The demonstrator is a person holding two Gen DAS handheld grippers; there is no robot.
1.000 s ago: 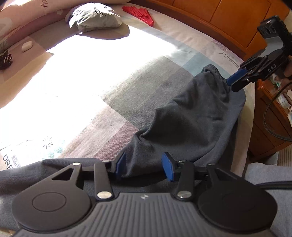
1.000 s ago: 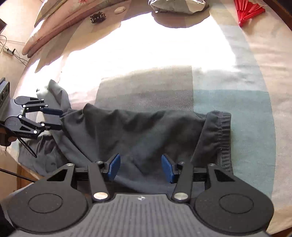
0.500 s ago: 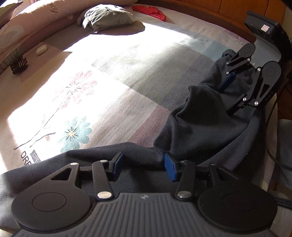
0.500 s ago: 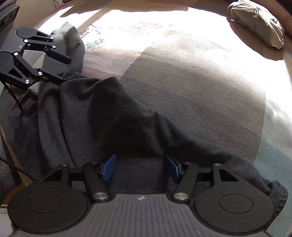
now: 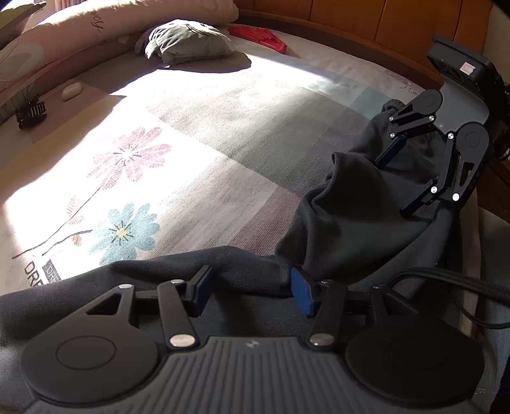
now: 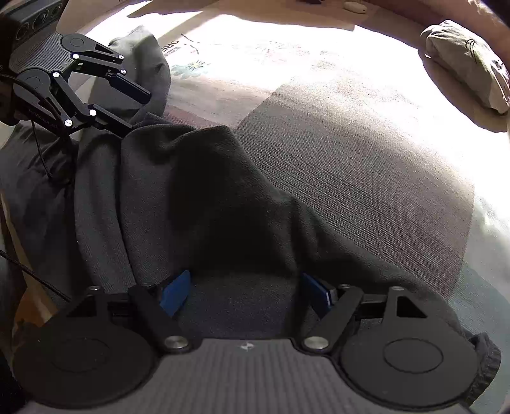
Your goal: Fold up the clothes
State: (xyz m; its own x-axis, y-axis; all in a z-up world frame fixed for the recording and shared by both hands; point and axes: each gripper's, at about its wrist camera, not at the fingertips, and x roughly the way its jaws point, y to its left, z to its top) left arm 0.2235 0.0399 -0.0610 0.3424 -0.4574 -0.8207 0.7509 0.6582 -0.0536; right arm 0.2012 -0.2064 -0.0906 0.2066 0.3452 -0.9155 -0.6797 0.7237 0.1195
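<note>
Both grippers have dropped toward the bed since a second ago, and my right one has rolled over, so the dark grey garment [image 6: 204,203] that hung stretched between them now lies slumped on the bedspread [image 5: 223,133]. Left gripper [image 5: 251,288]: jaws have just been opening; a ridge of the garment's cloth lies between the blue pads [image 5: 301,294], which I see standing apart from it rather than pinching it. Right gripper [image 6: 247,291]: jaws have just been opening wider; cloth runs under and between its fingers, and the pads do not press on it. From the left wrist view the right gripper [image 5: 404,178] is at the bed's right edge with its fingers spread over the garment's bunched end. From the right wrist view the left gripper [image 6: 134,108] is at the bed's left edge, fingers apart over a fold. The garment runs along the near edge of the bed, from one gripper to the other, partly draped over that edge. Toward the far end of the bed: a folded grey-green cloth [image 5: 188,41], a red fan [image 5: 258,38], a small white oval object [image 5: 71,90], a black hair claw [image 5: 30,111], and a pillow [image 5: 95,28] at the far left. No containers are in either view.
</note>
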